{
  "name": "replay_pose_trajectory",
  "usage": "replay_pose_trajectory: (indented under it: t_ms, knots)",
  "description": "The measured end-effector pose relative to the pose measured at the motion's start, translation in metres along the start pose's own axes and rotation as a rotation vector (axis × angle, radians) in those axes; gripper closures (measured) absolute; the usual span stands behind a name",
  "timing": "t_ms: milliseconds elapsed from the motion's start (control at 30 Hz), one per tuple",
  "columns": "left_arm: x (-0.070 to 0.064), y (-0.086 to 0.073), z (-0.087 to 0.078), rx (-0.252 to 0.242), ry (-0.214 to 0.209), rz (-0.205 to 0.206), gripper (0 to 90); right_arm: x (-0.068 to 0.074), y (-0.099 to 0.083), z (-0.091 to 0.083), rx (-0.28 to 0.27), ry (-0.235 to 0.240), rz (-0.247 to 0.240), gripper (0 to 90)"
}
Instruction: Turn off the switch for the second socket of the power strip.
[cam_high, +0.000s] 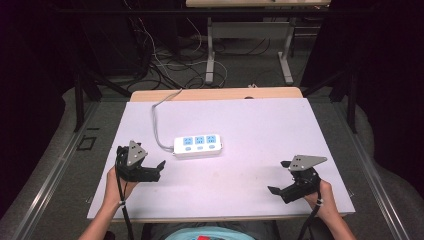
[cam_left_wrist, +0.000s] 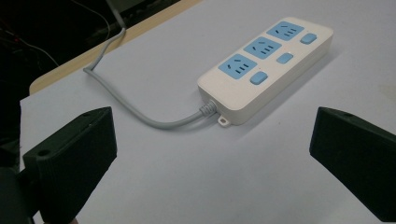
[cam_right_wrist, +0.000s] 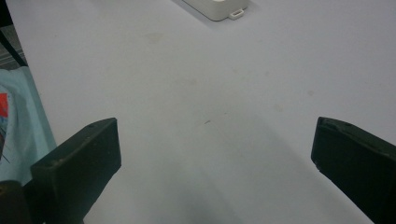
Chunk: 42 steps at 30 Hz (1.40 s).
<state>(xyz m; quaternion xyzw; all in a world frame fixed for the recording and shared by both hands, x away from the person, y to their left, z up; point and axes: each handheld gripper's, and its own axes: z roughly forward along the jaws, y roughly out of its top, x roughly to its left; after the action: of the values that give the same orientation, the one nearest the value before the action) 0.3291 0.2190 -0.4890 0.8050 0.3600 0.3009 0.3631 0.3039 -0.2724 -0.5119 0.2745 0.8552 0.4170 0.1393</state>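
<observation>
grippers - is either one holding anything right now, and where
Nothing is held. The left gripper and right gripper are both open, apart from the power strip.

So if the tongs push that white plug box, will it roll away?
Probably not. The plug box is flat and boxy, lying on its broad underside, so it should slide rather than roll or tip. Its hard shell looks stiff. The grey cord curves loosely across the table, so it is likely floppy and may drag behind.

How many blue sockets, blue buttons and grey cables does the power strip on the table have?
Power strip:
blue sockets: 3
blue buttons: 3
grey cable: 1
Total: 7
</observation>
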Motion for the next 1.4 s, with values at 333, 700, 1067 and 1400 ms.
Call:
replay_pose_trajectory:
  t_ms: [333,700,1067,1400]
  knots:
    - [0.000,0.007,0.010,0.001,-0.009,0.007,0.7,0.000,0.000,0.001,-0.004,-0.002,-0.005,1.1]
    - [0.000,0.013,0.020,0.004,-0.009,0.004,0.7,0.000,0.000,0.001,-0.001,-0.005,0.001,1.0]
    - [0.002,0.018,0.029,0.014,-0.016,0.009,0.8,0.000,0.000,0.001,0.007,0.001,-0.004,1.0]
    - [0.006,0.021,0.037,0.018,-0.017,0.003,0.7,-0.001,0.000,0.002,0.008,0.002,-0.018,1.1]
